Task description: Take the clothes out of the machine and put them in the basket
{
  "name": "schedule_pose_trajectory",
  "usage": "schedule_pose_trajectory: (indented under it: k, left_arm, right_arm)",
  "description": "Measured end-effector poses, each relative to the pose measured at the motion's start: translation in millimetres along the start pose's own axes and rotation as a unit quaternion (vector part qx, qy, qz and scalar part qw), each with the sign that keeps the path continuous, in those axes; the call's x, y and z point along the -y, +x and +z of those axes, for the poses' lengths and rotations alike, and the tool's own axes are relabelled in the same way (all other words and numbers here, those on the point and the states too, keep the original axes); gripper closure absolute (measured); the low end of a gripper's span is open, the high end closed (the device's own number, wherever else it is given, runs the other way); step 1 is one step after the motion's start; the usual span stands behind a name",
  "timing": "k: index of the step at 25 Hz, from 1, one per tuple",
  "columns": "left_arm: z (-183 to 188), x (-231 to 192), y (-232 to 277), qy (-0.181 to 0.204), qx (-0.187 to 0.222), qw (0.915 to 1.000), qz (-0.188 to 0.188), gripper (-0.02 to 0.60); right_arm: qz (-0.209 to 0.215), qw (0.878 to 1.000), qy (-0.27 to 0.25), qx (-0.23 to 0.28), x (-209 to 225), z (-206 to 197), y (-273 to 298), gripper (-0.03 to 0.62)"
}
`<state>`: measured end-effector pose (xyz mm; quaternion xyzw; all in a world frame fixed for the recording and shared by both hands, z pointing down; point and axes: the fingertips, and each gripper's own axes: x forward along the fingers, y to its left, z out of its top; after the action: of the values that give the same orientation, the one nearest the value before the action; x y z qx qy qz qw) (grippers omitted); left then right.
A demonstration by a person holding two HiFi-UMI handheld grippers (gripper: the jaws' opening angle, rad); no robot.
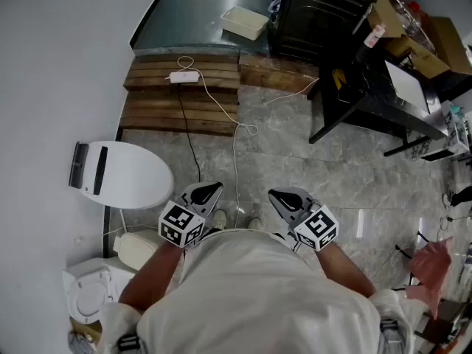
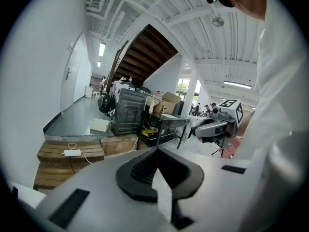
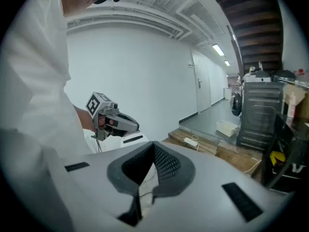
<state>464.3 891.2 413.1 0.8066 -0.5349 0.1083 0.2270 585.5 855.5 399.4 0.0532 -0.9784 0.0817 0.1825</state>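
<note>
Both grippers are held close in front of the person's white shirt, side by side and pointing forward over the stone floor. My left gripper is shut, its dark pads meeting with nothing between them. My right gripper is likewise shut and empty. Each shows in the other's view: the right gripper and the left gripper. A white tray-like basket sits far ahead on the grey floor. A dark machine with a round front stands beyond it. No clothes lie near the jaws.
A white rounded lid and a white appliance stand at the left by the wall. Wooden pallets carry a white power strip with trailing cables. A black table with boxes stands right; a pink cloth hangs far right.
</note>
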Motion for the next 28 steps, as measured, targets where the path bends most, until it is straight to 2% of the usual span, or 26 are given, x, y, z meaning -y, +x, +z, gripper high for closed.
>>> schedule_pose_trajectory:
  k: [4,5,7,9,12,17,22,28]
  left_arm:
    - [16,11,18,0.000,0.021,0.9995,0.025,0.583]
    - [17,16,23,-0.001,0.023,0.9993,0.030,0.565]
    - [18,28,32,0.000,0.023,0.9991,0.037,0.491]
    - [19,36,38,0.003,0.024,0.9985,0.048,0.480]
    - [20,38,41,-0.006,0.028,0.9966,0.077,0.417]
    - [28,33,42,-0.020,0.028,0.9938,0.106,0.364]
    - [38,6,41,-0.020,0.035,0.9926,0.114,0.354]
    - [51,-64,51,-0.027,0.050,0.9930,0.104,0.348]
  right_arm:
    - [0.017,1.000,-0.014,0.005,16,-1,-18,0.591]
    - [0.022,1.000,-0.015,0.006,20,-3,-24,0.591]
    - [0.031,0.999,-0.011,0.007,24,-13,-38,0.591]
    - [0.043,0.999,-0.004,0.005,29,-25,-48,0.591]
    - [0.068,0.998,0.007,0.004,34,-40,-54,0.591]
    - [0.103,0.995,0.005,0.007,33,-46,-51,0.589]
    - [0.111,0.994,-0.003,0.011,42,-38,-22,0.585]
    - [0.088,0.996,-0.003,0.002,75,-14,37,0.585]
